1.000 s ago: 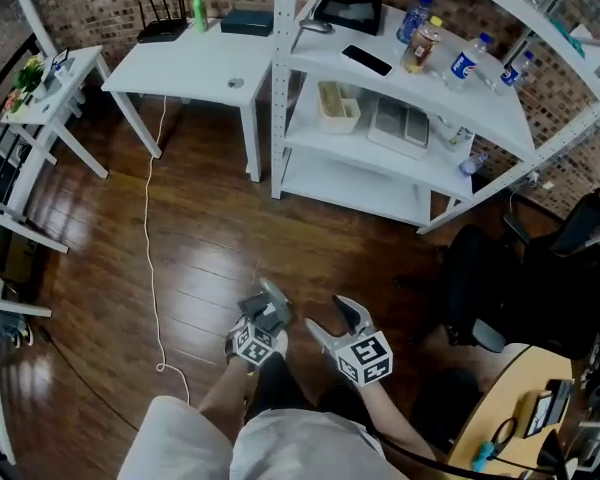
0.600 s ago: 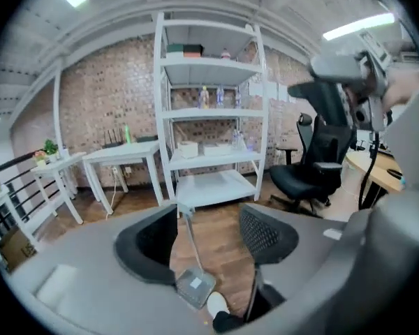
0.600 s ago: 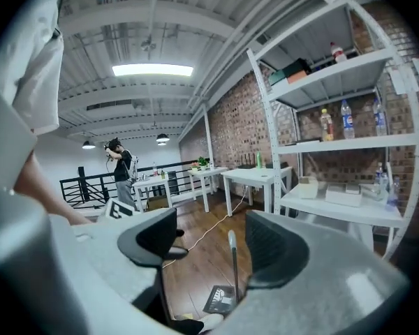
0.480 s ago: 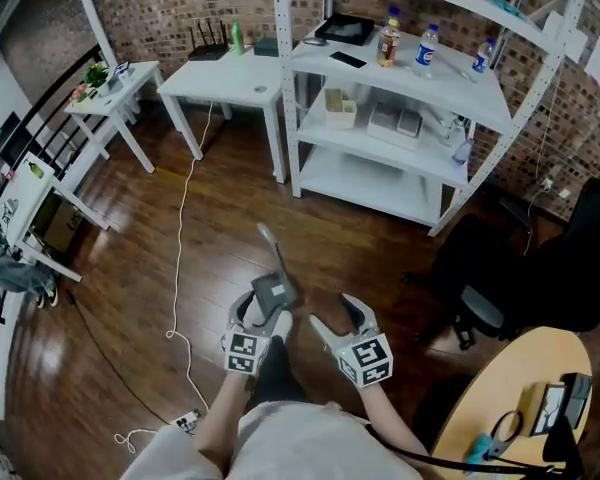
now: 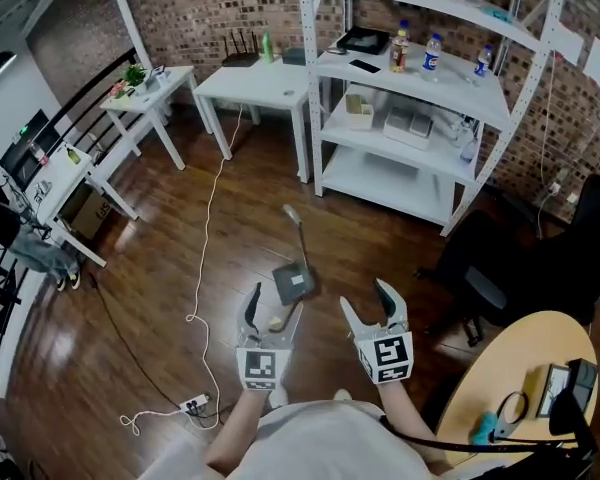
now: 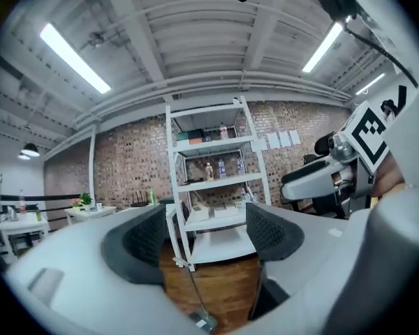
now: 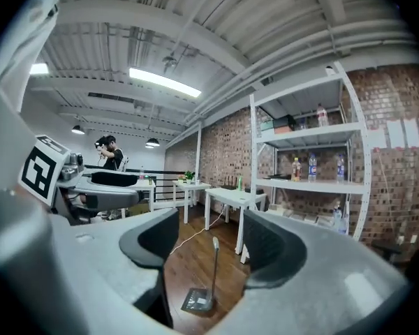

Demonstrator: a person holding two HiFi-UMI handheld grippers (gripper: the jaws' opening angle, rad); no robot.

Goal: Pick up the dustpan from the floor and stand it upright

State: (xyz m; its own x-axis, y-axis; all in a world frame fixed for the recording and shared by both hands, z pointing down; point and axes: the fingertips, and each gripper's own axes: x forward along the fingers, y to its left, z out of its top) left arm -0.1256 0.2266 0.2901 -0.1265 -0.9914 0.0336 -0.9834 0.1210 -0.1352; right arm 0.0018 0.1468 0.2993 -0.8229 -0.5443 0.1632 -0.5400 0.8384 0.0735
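The white, black-padded left gripper (image 5: 274,306), carried on a bare forearm (image 5: 232,430), points level with its jaws opening and no object between them, while the matching right gripper (image 5: 367,300) is held beside it, near level, jaws wide apart and empty.

Dustpan (image 5: 293,286) upright on floor (image 5: 220,248), shelving (image 5: 420,118) behind it, table (image 5: 255,76) left of shelving

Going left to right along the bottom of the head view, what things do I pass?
White power strip, left gripper (jaws opening, nothing between them), right gripper, round wooden desk.
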